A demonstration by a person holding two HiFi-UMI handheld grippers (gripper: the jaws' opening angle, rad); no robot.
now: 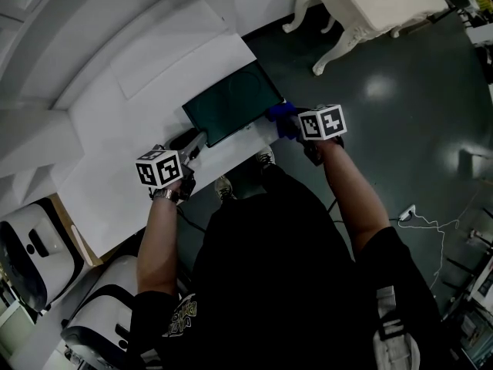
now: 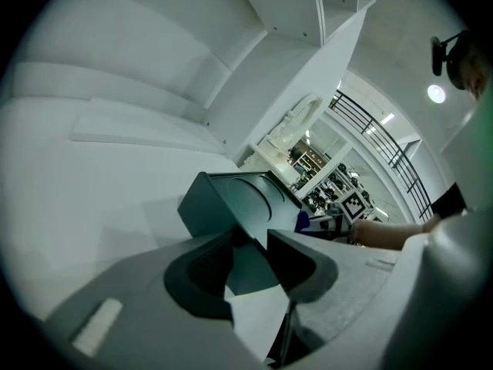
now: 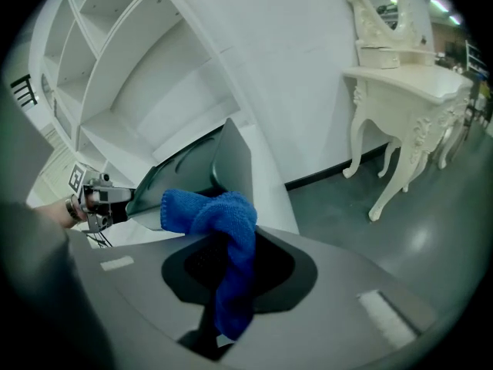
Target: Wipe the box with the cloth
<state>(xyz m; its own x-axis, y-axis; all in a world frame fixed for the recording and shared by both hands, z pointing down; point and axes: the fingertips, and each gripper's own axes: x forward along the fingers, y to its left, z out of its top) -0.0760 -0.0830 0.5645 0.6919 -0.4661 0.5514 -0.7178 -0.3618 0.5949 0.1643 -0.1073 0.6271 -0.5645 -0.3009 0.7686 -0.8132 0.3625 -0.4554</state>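
A dark green flat box [image 1: 231, 102] lies on the white table [image 1: 131, 129] near its front edge. My left gripper [image 1: 191, 145] is at the box's near left corner. In the left gripper view the box [image 2: 243, 199] runs in between the jaws, and the gripper [image 2: 250, 259] is shut on it. My right gripper [image 1: 286, 123] is at the box's near right corner, shut on a blue cloth [image 1: 279, 116]. In the right gripper view the cloth [image 3: 219, 214] bunches above the jaws of the gripper [image 3: 231, 241] and touches the box [image 3: 185, 168] at its edge.
A cream ornate table [image 1: 370, 6] stands on the dark floor to the right. White machines [image 1: 35, 257] sit at lower left. A white cable [image 1: 420, 220] trails on the floor. White shelves [image 3: 115, 60] rise behind the table.
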